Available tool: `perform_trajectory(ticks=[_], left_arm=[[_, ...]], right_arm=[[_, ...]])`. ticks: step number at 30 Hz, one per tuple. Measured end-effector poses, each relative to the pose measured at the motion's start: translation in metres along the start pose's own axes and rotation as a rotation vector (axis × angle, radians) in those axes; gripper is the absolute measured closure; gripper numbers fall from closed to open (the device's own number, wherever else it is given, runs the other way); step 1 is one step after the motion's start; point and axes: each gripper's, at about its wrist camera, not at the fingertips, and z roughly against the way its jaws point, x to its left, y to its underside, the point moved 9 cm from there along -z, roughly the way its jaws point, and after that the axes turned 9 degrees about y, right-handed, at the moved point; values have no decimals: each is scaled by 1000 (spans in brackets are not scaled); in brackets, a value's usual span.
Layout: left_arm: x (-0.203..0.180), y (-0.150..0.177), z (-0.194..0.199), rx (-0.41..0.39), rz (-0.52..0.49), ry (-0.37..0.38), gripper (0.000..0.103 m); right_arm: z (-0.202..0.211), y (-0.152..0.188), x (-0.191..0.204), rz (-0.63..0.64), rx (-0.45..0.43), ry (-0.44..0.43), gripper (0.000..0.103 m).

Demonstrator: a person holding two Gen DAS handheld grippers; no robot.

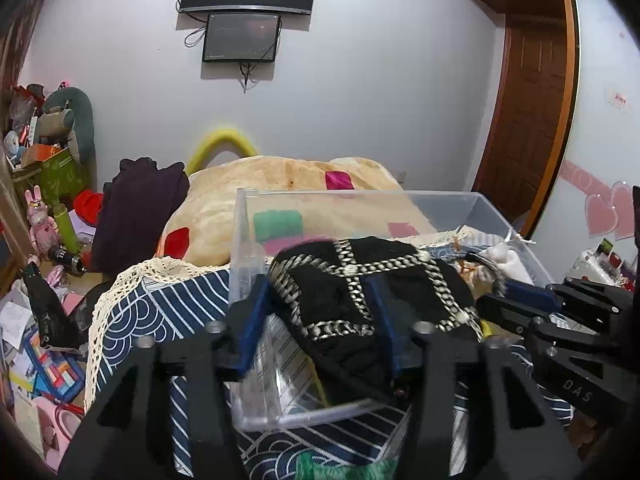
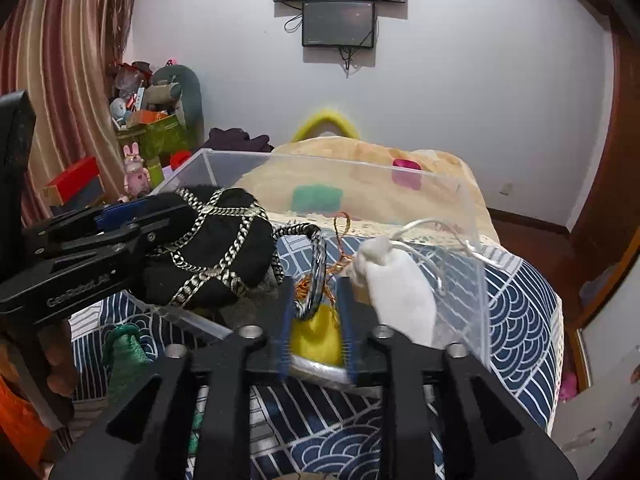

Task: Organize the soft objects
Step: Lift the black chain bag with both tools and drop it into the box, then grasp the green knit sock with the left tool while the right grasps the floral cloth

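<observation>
Two claws are working at one clear plastic box (image 1: 448,200) that is sitting on a bed covered with a navy patterned cloth (image 1: 160,312). The left claw (image 1: 320,312) is gripping a black pouch wrapped in silver chain (image 1: 360,280), its blue-padded fingers pressing on either side of the bundle, which is sitting just over the near wall of the box. In the right wrist view the same black pouch (image 2: 224,248) is hanging at the left corner of the box (image 2: 320,164), held in the left claw (image 2: 160,216) coming in from the left.

The right claw (image 2: 316,320) is closing narrowly on a yellow soft piece (image 2: 316,336), which is filling the gap between its fingers at the near wall of the box. A metal ring (image 2: 316,272) is standing just above the yellow piece, and a white cloth pouch (image 2: 396,288) is lying beside it, to the right, inside the box. Thin coppery wire (image 2: 340,240) is curling behind the ring.

A green knitted item (image 2: 128,344) is lying on the cloth outside the box, near its left front corner. Beyond the box, a cream blanket with coloured patches (image 1: 288,184) is covering the far end of the bed.
</observation>
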Motion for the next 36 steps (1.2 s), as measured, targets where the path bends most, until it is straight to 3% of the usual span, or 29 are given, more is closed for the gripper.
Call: perform_trajectory(ticks=[1, 2, 8, 10, 12, 15, 19, 23, 32, 36], left_arm=[[-2, 1, 3, -5, 2, 14, 40], [-3, 2, 6, -6, 1, 17, 39], [-14, 2, 25, -31, -35, 9, 21], [-16, 1, 36, -50, -39, 11, 9], [-18, -1, 48, -74, -38, 9, 4], [-24, 1, 64, -92, -48, 16, 1], [-29, 15, 72, -75, -60, 24, 0], [-31, 37, 67, -24, -57, 24, 0], [-29, 116, 31, 196, -35, 14, 0], [-28, 130, 22, 229, -7, 22, 0]], right_arm=[[1, 0, -2, -6, -1, -5, 57], [4, 0, -4, -17, -6, -9, 53], [19, 0, -7, -11, -33, 9, 50], [28, -2, -9, -9, -52, 19, 45], [38, -2, -11, -10, -75, 23, 41], [55, -2, -13, -5, -109, 36, 30], [70, 10, -20, 2, -121, 65, 27], [66, 34, -22, -15, -62, 58, 27], [30, 98, -15, -86, 161, -18, 27], [27, 115, -14, -117, 207, -45, 27]])
